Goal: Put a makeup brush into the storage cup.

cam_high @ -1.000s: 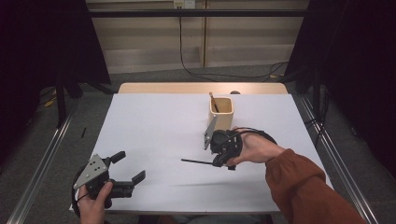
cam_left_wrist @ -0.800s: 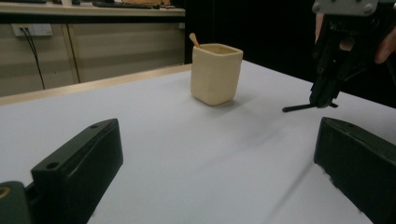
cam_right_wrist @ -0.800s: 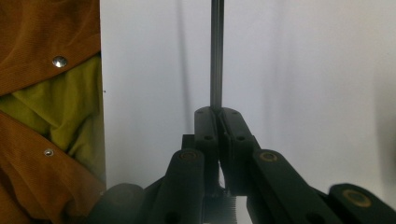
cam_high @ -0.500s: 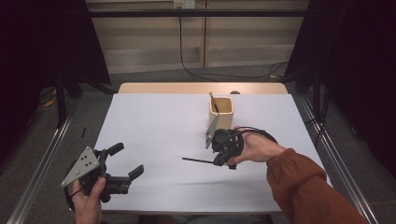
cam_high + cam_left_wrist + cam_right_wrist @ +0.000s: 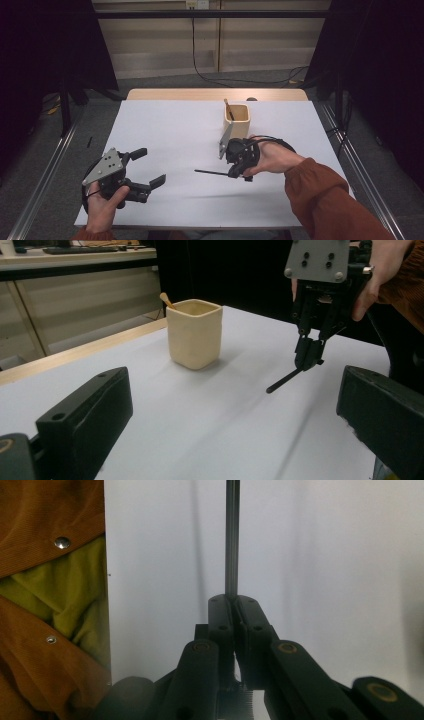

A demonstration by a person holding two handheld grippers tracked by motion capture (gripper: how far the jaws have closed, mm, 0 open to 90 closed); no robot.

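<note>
At the left of the high view, the person's left hand (image 5: 102,202) holds the left hand-held gripper (image 5: 150,167) above the near left corner of the white counter (image 5: 170,130). Its 2 black jaws stand wide apart with nothing between them, and they point across the counter toward the right.

Further right, near the counter's middle, a thin black rod (image 5: 211,173) lies almost level, just above the white surface. The right hand-held gripper (image 5: 235,173), held in the right hand (image 5: 272,159), is clamped on the rod's right end. In the right gripper view the 2 jaws meet tightly around the rod (image 5: 231,540).

Just behind that gripper stands a cream cup (image 5: 236,120) with 1 wooden stick (image 5: 229,109) leaning inside it. The cup is upright and apart from the rod.
</note>
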